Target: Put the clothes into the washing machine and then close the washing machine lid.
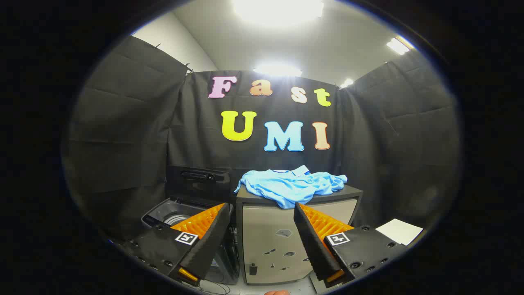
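A light blue shirt (292, 185) lies crumpled on top of a grey cabinet (282, 237), hanging a little over its front edge. Left of the cabinet stands the washing machine (172, 215) with its dark lid (198, 182) raised upright at the back and the drum opening showing. My gripper (260, 209) is open, well short of the cabinet, with nothing between its fingers. The left finger partly hides the washer's opening, and the right finger covers part of the cabinet front. The shirt lies beyond and just above the fingertips.
Black cloth walls close the booth on three sides. A white sheet (399, 230) lies on the floor to the right of the cabinet. Cables run on the floor under the washer. Ceiling lights glare overhead.
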Demonstrator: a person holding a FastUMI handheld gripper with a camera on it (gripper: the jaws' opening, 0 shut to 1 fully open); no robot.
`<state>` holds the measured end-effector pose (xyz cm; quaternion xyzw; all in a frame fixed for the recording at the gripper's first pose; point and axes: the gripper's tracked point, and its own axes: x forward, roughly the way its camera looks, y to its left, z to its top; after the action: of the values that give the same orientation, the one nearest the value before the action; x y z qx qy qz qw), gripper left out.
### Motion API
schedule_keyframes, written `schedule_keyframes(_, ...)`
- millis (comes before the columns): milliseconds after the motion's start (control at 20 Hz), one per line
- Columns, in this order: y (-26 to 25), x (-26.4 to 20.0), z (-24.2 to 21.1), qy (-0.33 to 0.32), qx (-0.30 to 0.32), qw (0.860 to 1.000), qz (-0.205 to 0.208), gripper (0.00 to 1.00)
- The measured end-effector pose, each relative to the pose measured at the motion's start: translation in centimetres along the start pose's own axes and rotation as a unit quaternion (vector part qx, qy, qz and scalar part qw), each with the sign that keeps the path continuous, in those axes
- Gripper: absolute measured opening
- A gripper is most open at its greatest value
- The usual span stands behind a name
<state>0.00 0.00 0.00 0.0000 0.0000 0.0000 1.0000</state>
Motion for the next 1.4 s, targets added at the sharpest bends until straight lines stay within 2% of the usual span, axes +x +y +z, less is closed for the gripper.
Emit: schedule_keyframes(1400, 0.3, 1.5, 0.1, 0.006, -0.012, 1.0, 0.001, 0.98)
